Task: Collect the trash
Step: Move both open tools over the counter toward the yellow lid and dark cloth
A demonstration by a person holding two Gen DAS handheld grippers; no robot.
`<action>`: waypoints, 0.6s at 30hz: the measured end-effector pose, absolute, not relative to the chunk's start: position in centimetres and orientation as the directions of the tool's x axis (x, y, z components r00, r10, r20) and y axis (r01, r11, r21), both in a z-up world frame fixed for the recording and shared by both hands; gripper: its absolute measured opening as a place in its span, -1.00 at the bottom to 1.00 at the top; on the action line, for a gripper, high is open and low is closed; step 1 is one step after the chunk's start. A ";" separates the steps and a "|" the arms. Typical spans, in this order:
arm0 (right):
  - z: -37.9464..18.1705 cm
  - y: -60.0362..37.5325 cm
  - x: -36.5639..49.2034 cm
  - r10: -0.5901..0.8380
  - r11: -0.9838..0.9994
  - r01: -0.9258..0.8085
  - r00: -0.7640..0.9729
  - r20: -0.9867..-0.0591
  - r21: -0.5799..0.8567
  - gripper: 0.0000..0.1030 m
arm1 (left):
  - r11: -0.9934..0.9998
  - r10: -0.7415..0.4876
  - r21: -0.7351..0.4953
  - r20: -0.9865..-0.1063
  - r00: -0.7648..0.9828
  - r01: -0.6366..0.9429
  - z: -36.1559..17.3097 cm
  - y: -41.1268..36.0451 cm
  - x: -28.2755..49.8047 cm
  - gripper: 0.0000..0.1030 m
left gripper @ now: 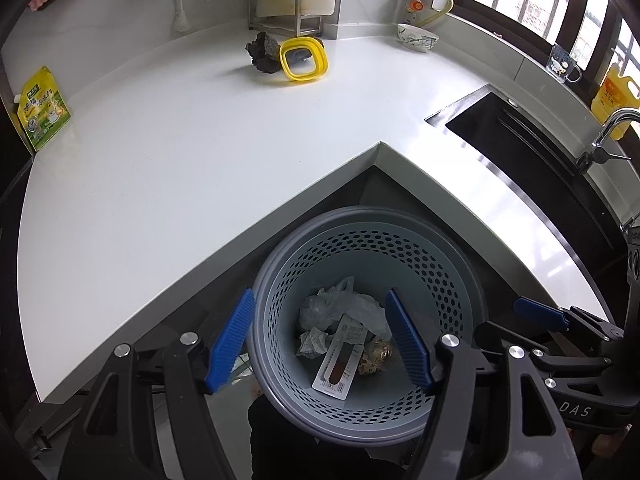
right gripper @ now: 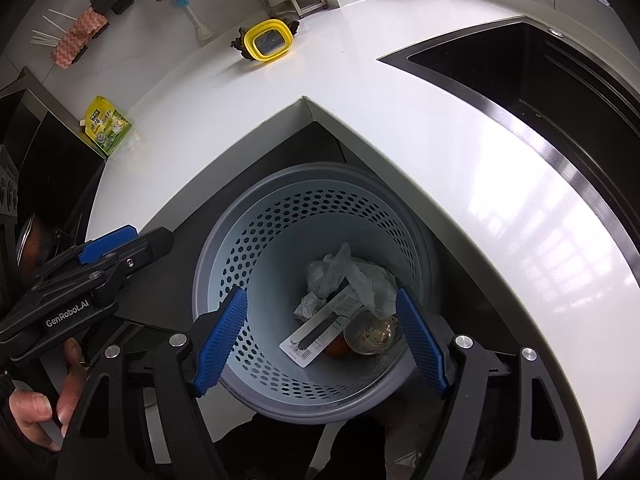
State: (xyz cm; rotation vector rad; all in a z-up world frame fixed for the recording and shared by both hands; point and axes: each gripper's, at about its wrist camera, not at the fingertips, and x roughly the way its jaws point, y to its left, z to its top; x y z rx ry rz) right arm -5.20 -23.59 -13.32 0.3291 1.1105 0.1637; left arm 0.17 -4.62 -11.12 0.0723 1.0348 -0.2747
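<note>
Your left gripper [left gripper: 320, 340] hangs with its blue pads spread wide and nothing between them, aimed steeply down into the perforated bin [left gripper: 452, 280] that sits on the floor in the inner corner of the countertop [left gripper: 160, 160]. Your right gripper [right gripper: 320, 340] is just as spread and just as empty, pointed into the same bin from beside it; the two tools sit near each other, the right one showing at 3 o'clock in the left view. The trash is already down there: a crumpled plastic bag [left gripper: 344, 308], a wad of paper [left gripper: 312, 344], a flat barcoded package [left gripper: 340, 360] and a roundish shiny piece [left gripper: 378, 356] at its 3 o'clock side (what it is, I cannot tell). Both tools look posed as they would be over a drop. Outward, the counter's pointed edge [left gripper: 380, 144] stands at 12 o'clock just above the bin rim, so lift before you swing forward. Beyond it the white top is largely bare; a yellow-rimmed lid [left gripper: 304, 58] leans on a dark lump [left gripper: 264, 52] at 12 o'clock, a green pouch [left gripper: 42, 108] at 10, the sink [left gripper: 520, 140] at 2. That dark lump seems the likeliest remaining trash.
</note>
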 end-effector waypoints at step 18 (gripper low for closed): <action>-8.0 -23.2 -3.4 0.238 0.957 0.008 0.549 -0.801 0.289 0.46 | 0.974 -0.177 -0.051 -0.779 0.601 0.221 -4.1 -1.9 2.2 0.70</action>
